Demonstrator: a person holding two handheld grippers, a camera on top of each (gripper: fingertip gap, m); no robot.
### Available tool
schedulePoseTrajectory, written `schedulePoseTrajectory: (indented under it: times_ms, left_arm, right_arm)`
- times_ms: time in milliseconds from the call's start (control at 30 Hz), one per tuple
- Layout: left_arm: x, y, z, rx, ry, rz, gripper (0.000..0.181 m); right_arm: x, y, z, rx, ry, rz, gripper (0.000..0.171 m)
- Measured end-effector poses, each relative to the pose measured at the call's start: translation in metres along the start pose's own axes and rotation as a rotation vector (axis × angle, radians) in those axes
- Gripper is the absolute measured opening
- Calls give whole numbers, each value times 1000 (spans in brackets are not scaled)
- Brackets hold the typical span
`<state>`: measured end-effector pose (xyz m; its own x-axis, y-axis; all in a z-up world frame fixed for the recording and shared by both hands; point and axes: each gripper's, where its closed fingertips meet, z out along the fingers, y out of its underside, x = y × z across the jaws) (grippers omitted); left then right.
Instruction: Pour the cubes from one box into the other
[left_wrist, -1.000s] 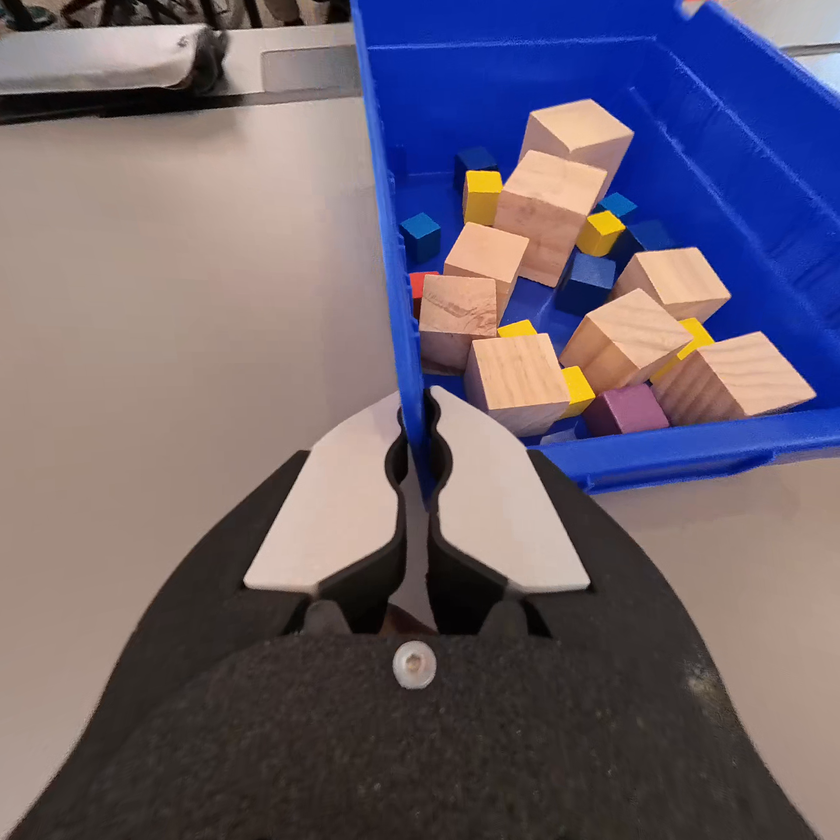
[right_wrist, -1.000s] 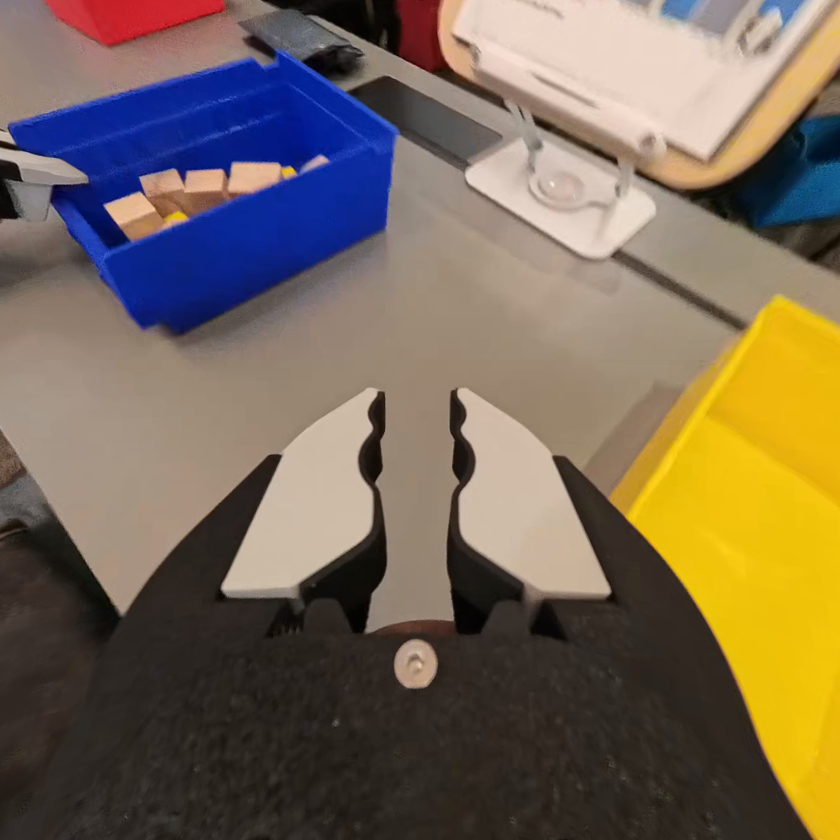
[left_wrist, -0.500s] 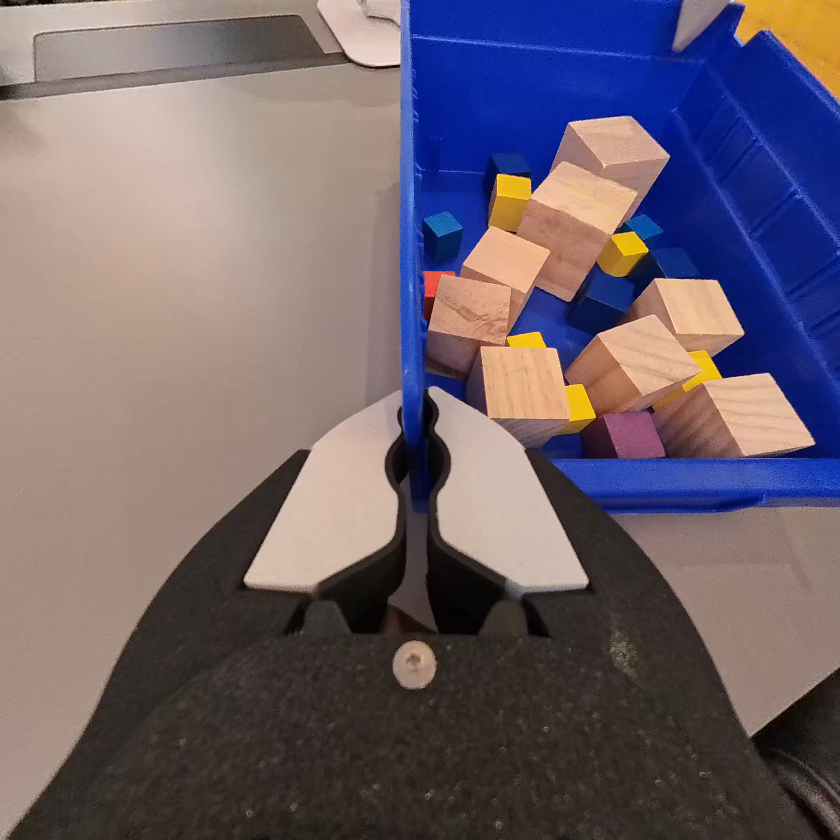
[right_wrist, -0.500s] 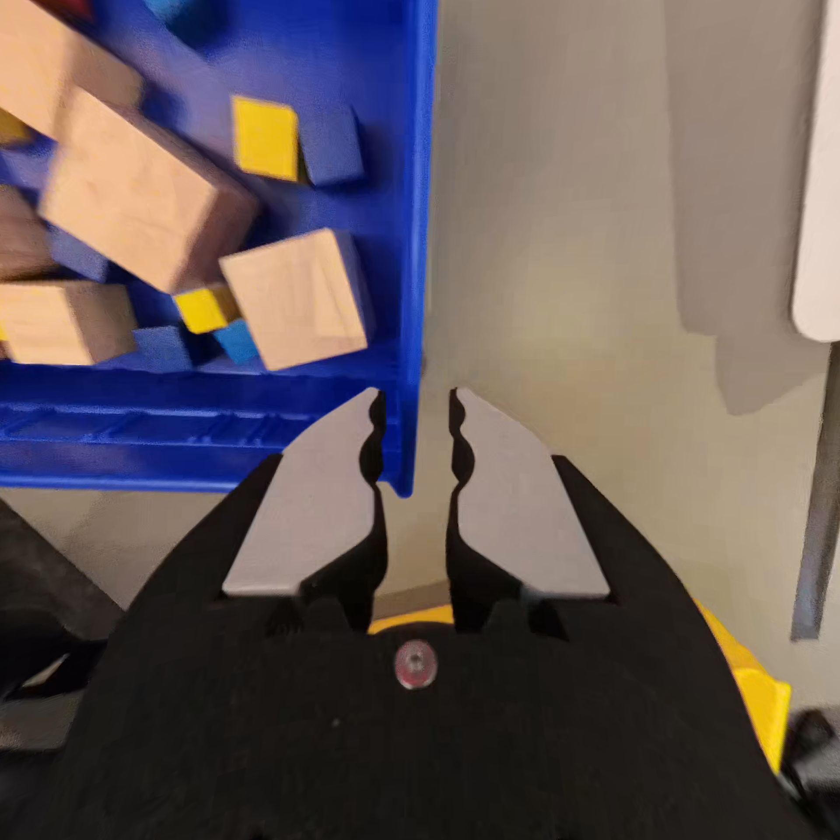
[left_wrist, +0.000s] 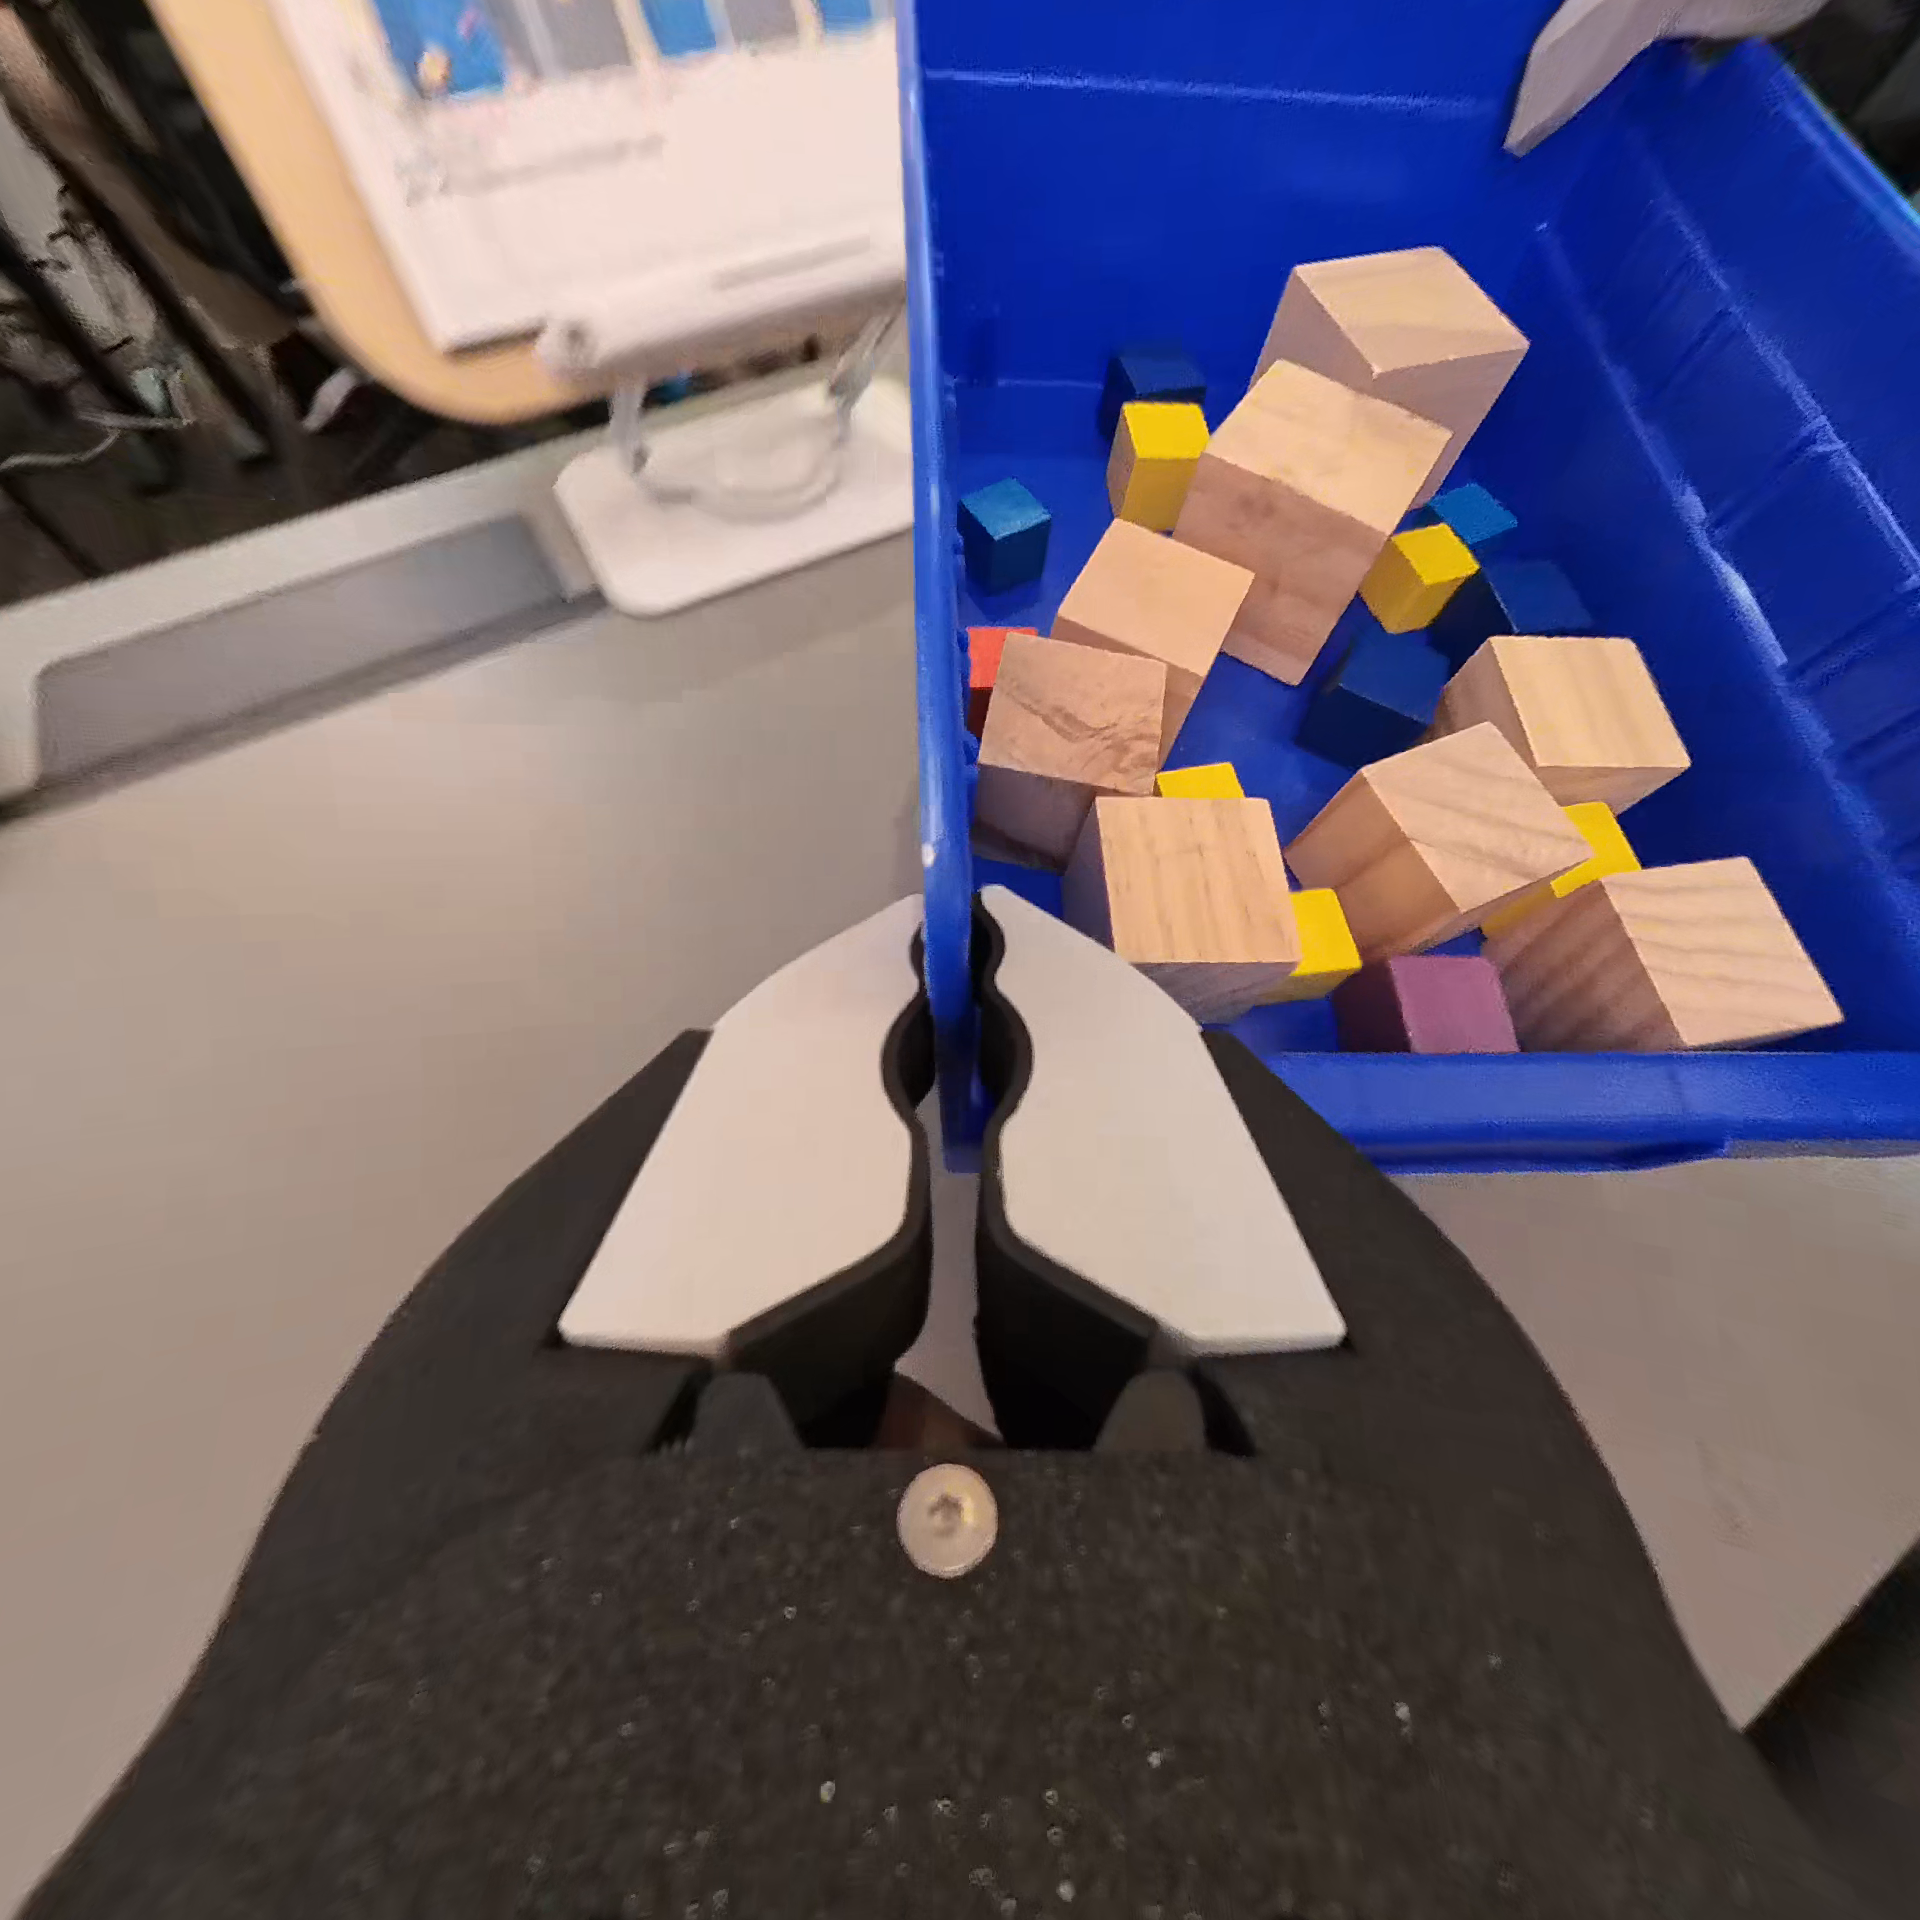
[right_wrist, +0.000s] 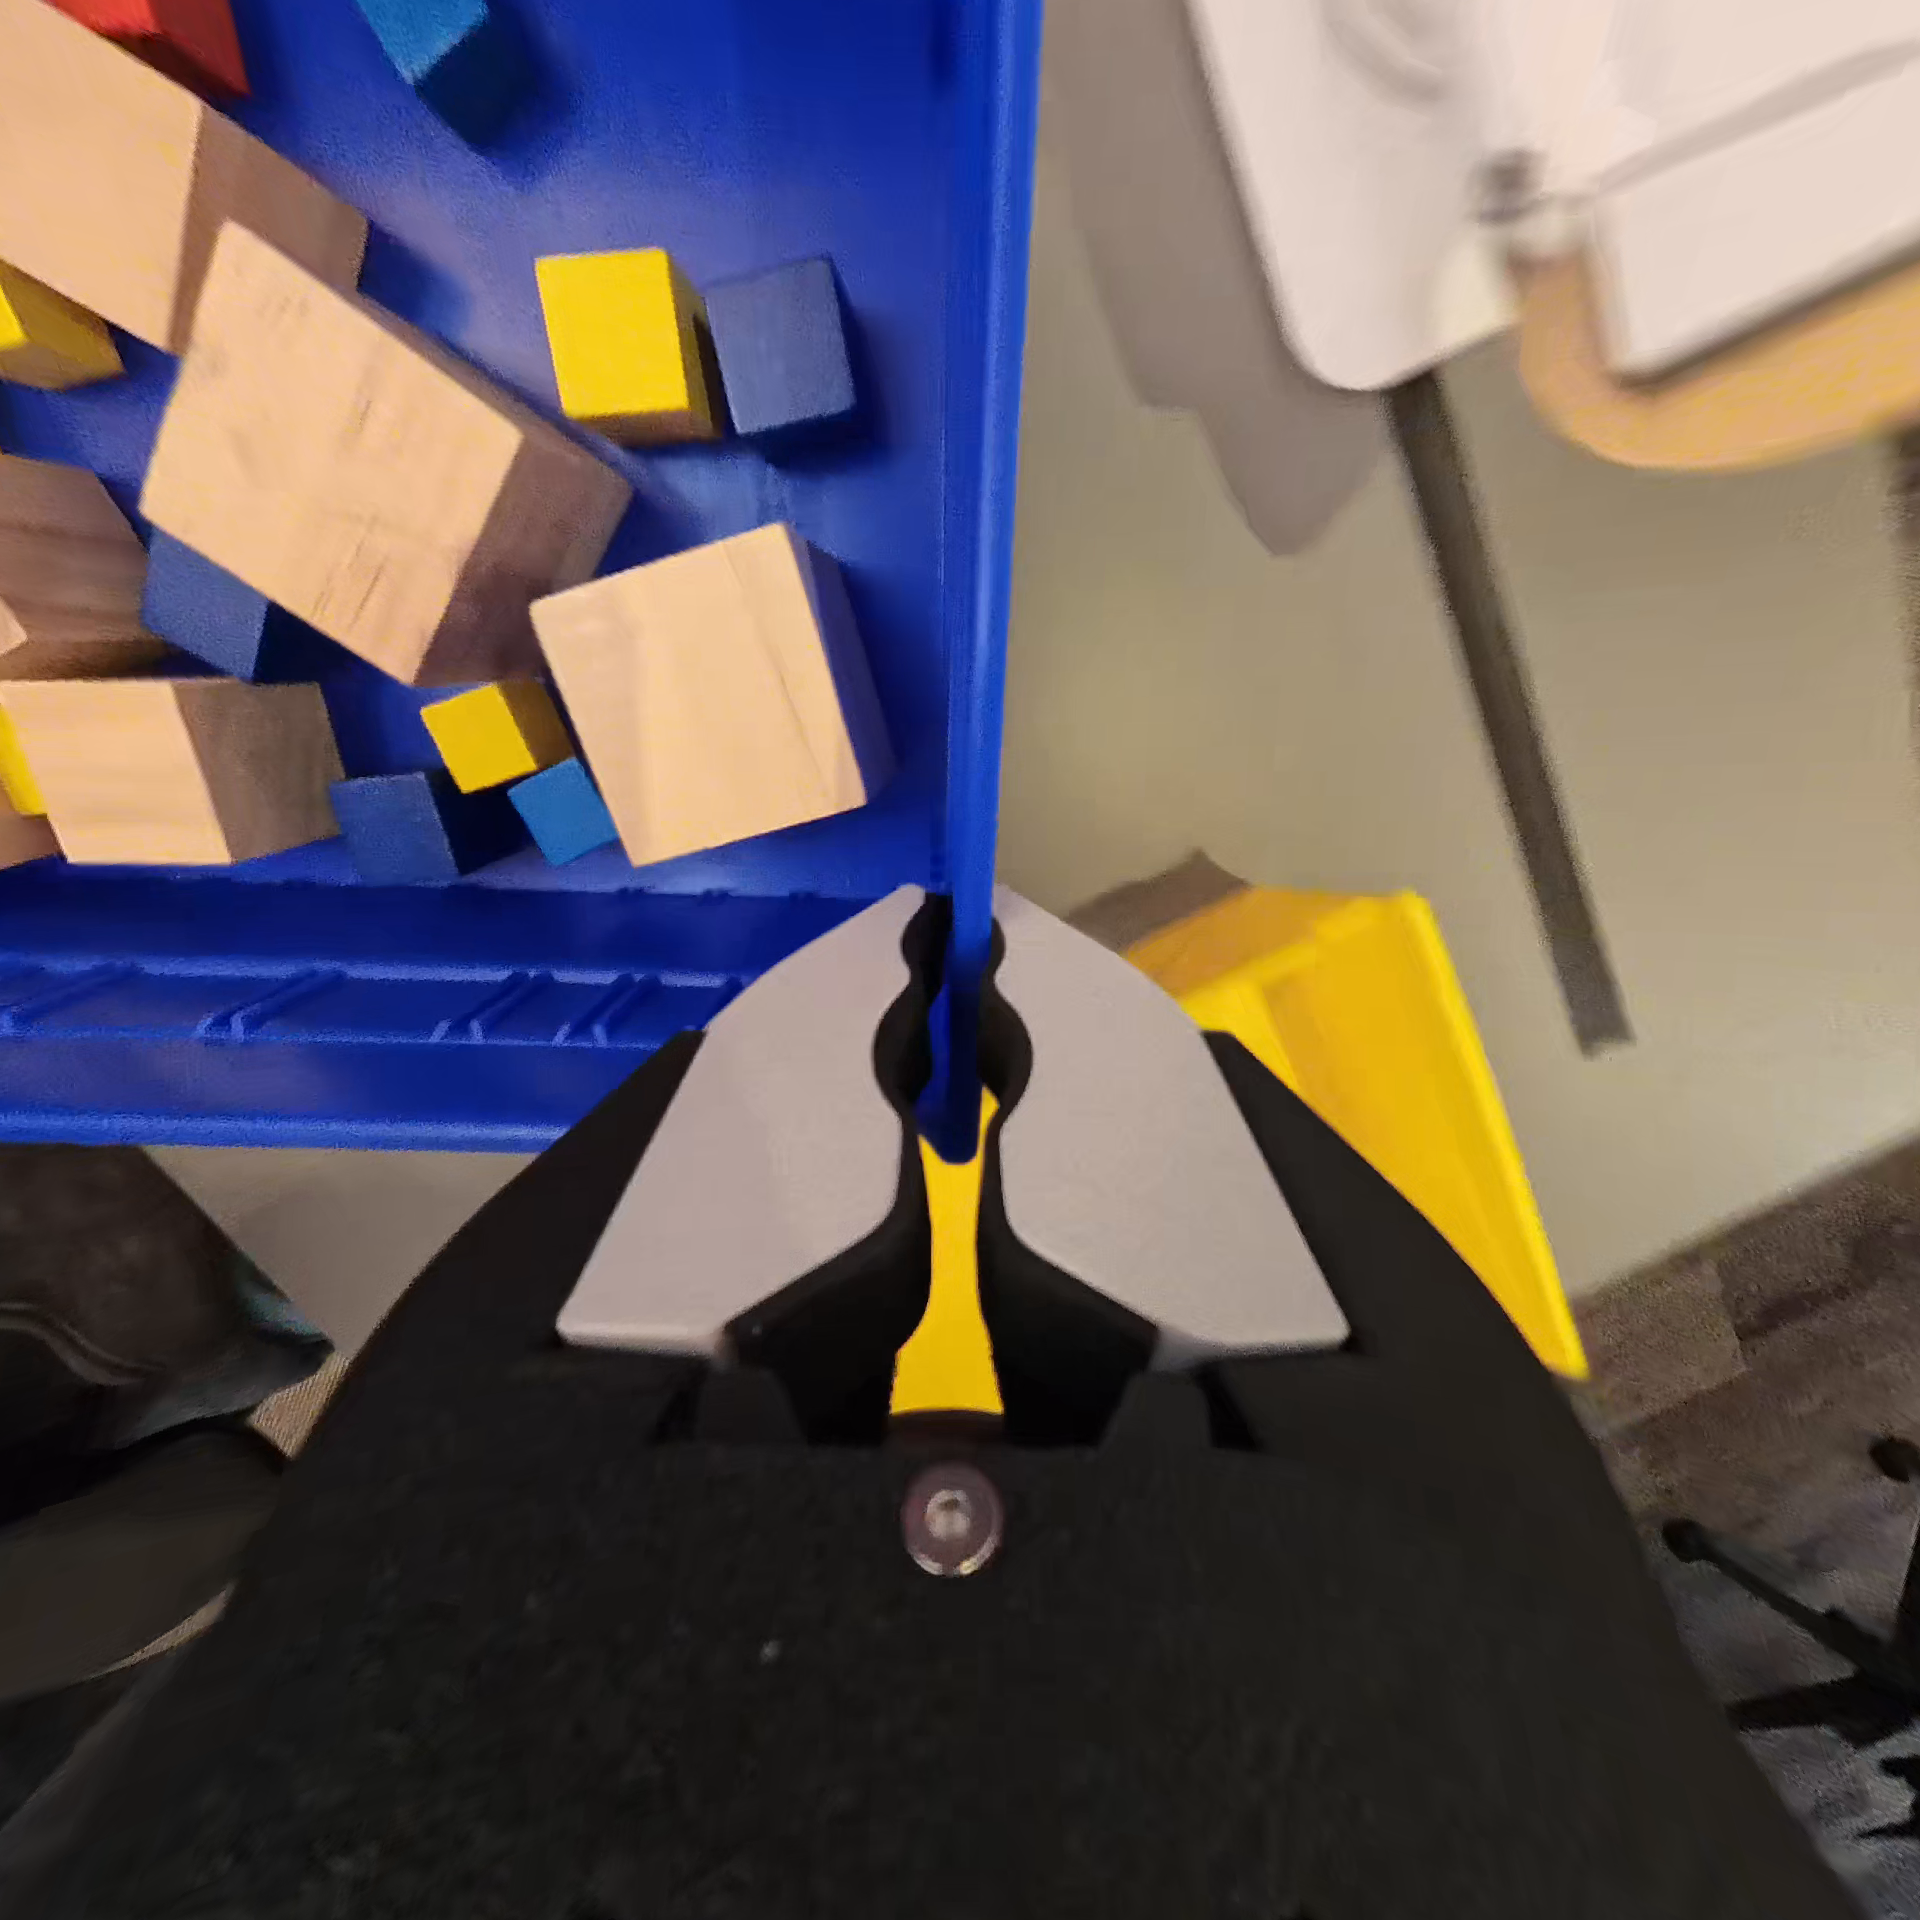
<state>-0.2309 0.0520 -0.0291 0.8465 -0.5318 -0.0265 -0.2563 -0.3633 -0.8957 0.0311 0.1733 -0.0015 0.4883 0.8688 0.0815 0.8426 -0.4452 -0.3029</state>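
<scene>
pinching the blue box (left_wrist: 1195, 187) wall, the left claw (left_wrist: 951, 925) and right claw (right_wrist: 954, 904) are both squeezing tight. cubes (left_wrist: 1195, 894) are sitting inside it; nothing is pouring into the yellow box (right_wrist: 1382, 1049) yet.

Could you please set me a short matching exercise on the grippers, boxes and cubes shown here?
Things:
1. left gripper
2. yellow plastic box
3. small purple wooden cube
4. white stand base

Places or states:
a. in the near corner of the blue plastic box
b. shut on a blue box wall
c. on the grey table beside the blue box
d. below the right gripper

Pairs: 1-b, 2-d, 3-a, 4-c
</scene>
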Motion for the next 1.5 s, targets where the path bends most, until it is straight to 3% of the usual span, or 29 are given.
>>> schedulePoseTrajectory:
  times_ms: [167, 267, 433, 600, 733, 967, 1500]
  left_arm:
    - [51, -97, 65, 130, 87, 97, 3]
    - [93, -135, 113, 197, 94, 150, 3]
    - [150, -157, 193, 276, 30, 278, 4]
    - [168, -163, 241, 345, 4, 359, 3]
    - [176, -171, 256, 444, -65, 469, 3]
    - [176, -172, 264, 597, -182, 492, 3]
    - [184, -164, 293, 657, -219, 511, 2]
  right_arm:
    - [82, 54, -100, 134, 192, 112, 3]
    - [130, 96, -139, 181, 323, 181, 4]
    - [190, 154, -172, 308, 543, 255, 5]
    - [208, 200, -165, 393, 656, 252, 4]
    - [216, 216, -168, 512, 760, 279, 5]
    - [207, 217, -179, 658, 948, 236, 6]
    - [146, 263, -170, 798, 1289, 269, 6]
